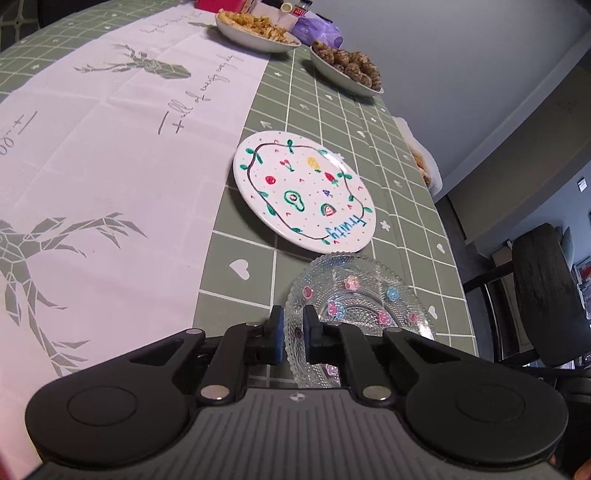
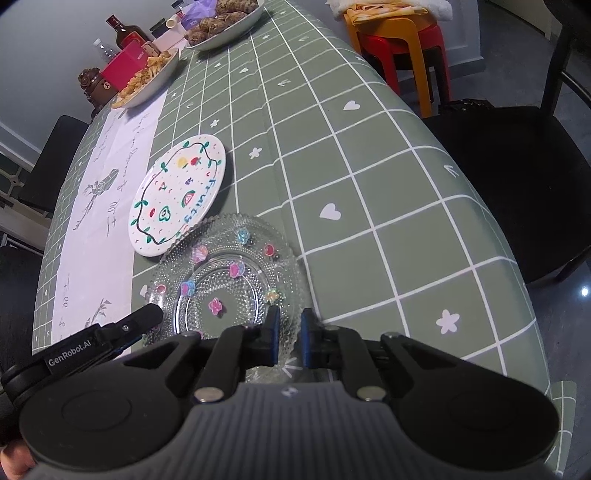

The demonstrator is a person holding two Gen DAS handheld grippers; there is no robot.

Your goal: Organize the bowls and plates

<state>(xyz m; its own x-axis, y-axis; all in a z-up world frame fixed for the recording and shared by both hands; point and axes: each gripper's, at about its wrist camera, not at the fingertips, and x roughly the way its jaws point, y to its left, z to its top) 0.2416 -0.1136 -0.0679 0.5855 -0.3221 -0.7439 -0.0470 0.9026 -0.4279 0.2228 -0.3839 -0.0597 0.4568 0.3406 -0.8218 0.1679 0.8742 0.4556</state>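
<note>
A clear glass plate (image 2: 229,273) with coloured flower stickers lies on the green checked tablecloth, its far rim touching a white plate (image 2: 177,194) painted with fruit and the word "fruits". My left gripper (image 1: 293,325) has the glass plate's (image 1: 354,295) left rim between its narrowly parted fingers; whether they touch it is unclear. The white plate (image 1: 303,188) lies just beyond. My right gripper (image 2: 288,328) has the glass plate's near right rim in its narrow gap. The left gripper's fingers (image 2: 147,317) show at the plate's left edge.
At the table's far end stand a bowl of fried snacks (image 2: 151,79), a bowl of brown round food (image 2: 221,22), bottles and a red box (image 2: 123,66). A white runner (image 1: 110,147) lies along the table. A black chair (image 2: 517,177) and stacked stools (image 2: 399,48) stand to the right.
</note>
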